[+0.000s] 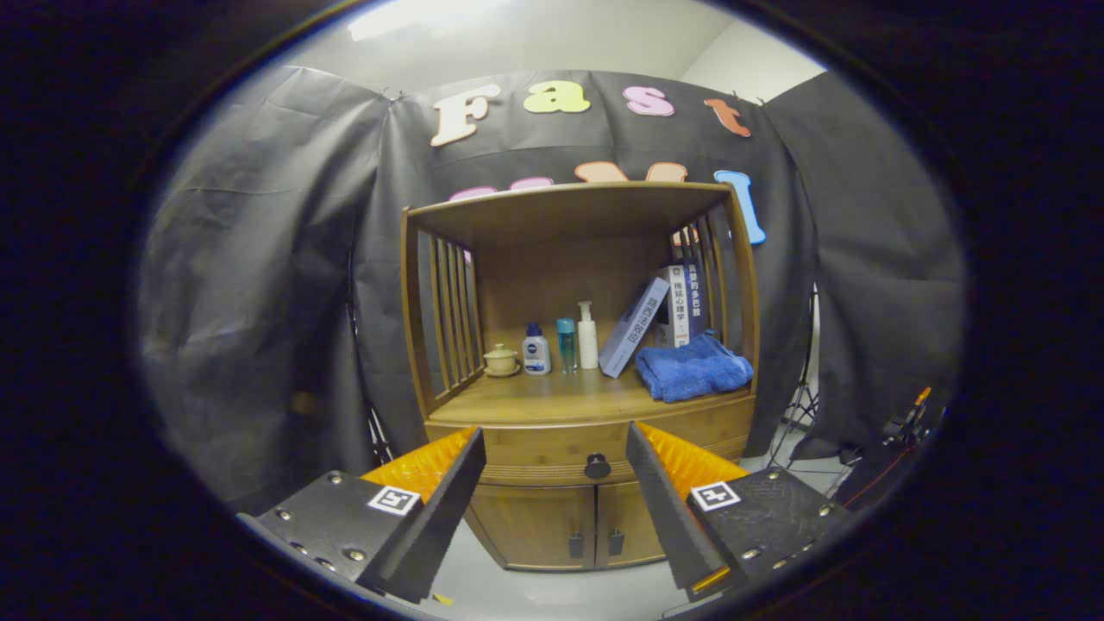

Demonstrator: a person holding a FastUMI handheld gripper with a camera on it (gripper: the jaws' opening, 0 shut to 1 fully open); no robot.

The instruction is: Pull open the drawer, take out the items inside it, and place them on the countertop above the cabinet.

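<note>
Hand-held gripper (556, 448) fingers spread apart, gripping nothing, low in the frame, with the closed drawer (552, 450) and its dark knob (597, 467) seen between them, farther off at center. Cabinet (543, 526) worktop (552, 398) above the drawer carries a lidded cup (501, 359), three bottles (565, 345), leaning books (660, 321) and a folded blue towel (694, 367) at right.

Closed wooden drawer (552, 461), dark round knob (597, 467)
</note>
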